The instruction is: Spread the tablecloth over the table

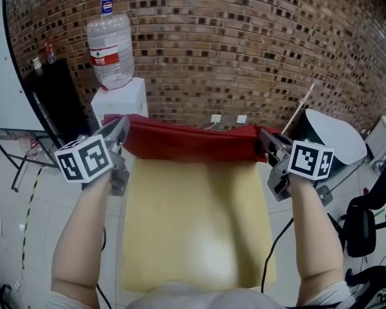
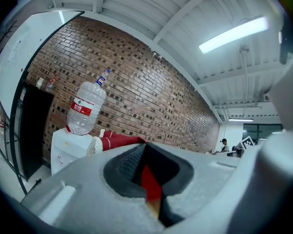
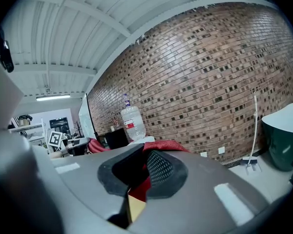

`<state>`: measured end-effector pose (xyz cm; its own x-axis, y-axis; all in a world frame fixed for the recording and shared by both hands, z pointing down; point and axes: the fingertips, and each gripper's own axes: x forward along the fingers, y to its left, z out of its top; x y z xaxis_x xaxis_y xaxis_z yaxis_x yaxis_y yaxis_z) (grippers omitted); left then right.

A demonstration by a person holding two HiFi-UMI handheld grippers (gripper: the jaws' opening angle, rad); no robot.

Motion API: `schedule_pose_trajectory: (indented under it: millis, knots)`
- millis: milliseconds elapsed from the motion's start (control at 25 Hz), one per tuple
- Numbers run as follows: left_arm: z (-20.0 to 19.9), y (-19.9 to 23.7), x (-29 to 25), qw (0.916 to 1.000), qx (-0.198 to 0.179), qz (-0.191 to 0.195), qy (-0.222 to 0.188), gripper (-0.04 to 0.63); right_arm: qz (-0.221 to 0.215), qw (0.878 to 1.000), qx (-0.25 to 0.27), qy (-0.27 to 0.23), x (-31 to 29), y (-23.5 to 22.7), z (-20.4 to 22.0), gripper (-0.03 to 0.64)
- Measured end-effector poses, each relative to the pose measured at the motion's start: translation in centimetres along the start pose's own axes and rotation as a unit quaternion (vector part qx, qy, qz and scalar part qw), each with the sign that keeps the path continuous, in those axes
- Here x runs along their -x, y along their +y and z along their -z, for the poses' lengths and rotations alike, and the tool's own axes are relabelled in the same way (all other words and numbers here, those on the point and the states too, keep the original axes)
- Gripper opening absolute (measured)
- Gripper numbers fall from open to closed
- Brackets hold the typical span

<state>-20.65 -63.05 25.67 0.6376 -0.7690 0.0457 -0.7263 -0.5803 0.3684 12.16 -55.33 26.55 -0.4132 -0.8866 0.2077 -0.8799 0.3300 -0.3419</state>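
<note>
Head view: red tablecloth [image 1: 192, 140] is bunched in a band across the far end of the yellow table [image 1: 193, 237], w/ most of the tabletop bare. Left tool [image 1: 120, 131] is at the cloth's left end and right tool [image 1: 265, 137] at its right end, each gripping a corner, arms stretched fwd on either side of the table. Beyond it: brick wall [image 1: 244, 37], white dispenser [image 1: 121, 102] w/ a water bottle [image 1: 110, 47] on top, and a black cabinet [image 1: 51, 102] further left. A green bin [image 1: 334, 137] stands at right.

Left gripper view: jaws are clenched on a fold of red cloth [image 2: 149, 179], pads pressed tight on it. More cloth shows past the jaws, in front of the dispenser and bottle.

Right gripper view: jaws likewise clamped on the red cloth [image 3: 142, 185], and some of it rides over the top of the jaw. Bottle, brick wall and the bin are in the bkgd.
</note>
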Motion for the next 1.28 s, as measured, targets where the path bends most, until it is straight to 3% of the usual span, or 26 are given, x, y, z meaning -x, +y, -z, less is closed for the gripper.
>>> schedule_pose_trajectory:
  millis: [160, 320, 720, 920, 1280]
  knots:
    - [2.3, -2.1, 4.5, 0.9997, -0.006, -0.022, -0.012, 0.006, -0.005, 1.0, 0.001, 0.003, 3.2, 1.4, 2.0, 0.005]
    - [6.7, -4.3, 10.0, 0.999, 0.003, -0.044, -0.011, 0.006, -0.007, 1.0, -0.007, 0.022, 7.6, 2.6, 6.9, 0.005]
    - [19.6, -7.5, 22.6, 0.9945, 0.036, -0.093, 0.031, 0.006, 0.007, 0.998, -0.018, 0.068, 17.0, 5.8, 19.7, 0.005]
    - [24.5, -8.8, 26.5, 0.9916, 0.051, -0.107, 0.051, 0.006, 0.047, 0.996, 0.003, 0.073, 20.3, 6.1, 24.6, 0.005]
    - [30.6, -9.6, 31.3, 0.9878, 0.074, -0.112, 0.078, 0.006, 0.062, 0.993, -0.027, 0.098, 24.6, 7.2, 32.1, 0.005]
